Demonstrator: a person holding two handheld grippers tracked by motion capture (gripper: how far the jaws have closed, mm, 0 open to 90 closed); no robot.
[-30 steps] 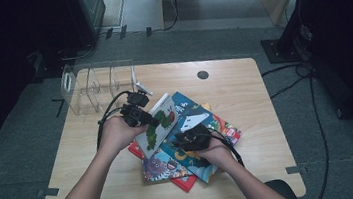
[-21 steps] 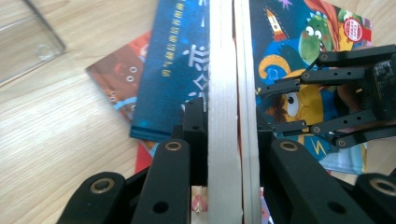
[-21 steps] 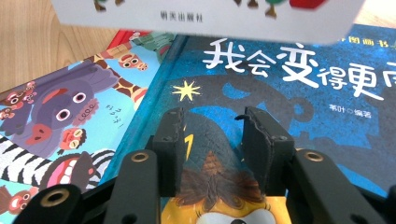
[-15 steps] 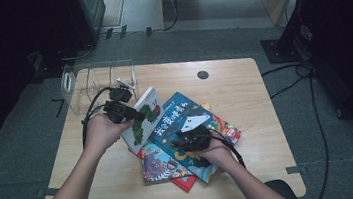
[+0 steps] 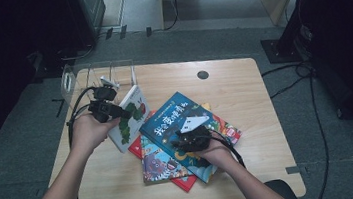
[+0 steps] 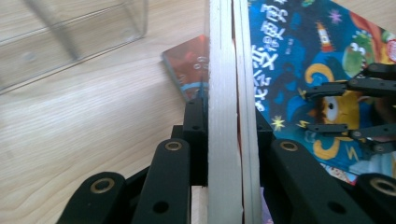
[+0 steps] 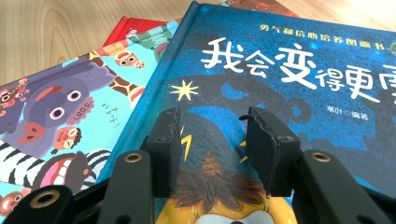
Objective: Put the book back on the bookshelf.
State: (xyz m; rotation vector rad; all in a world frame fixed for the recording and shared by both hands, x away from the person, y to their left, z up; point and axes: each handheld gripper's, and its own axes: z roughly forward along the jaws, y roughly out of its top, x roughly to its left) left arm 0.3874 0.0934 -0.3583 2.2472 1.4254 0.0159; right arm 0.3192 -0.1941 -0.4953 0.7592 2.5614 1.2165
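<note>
On the left half of the wooden table [image 5: 243,87], my left gripper [image 5: 115,111] is clamped on the edge of a white picture book [image 5: 130,117], holding it tilted up off the tabletop, just in front of the clear plastic rack [image 5: 92,79]. In the left gripper view the book's white edge [image 6: 228,116] runs upright between both jaws. My right gripper [image 5: 192,139] rests with its jaws parted on the blue book [image 7: 289,79], which tops the pile of picture books [image 5: 164,164] at the table's middle.
</note>
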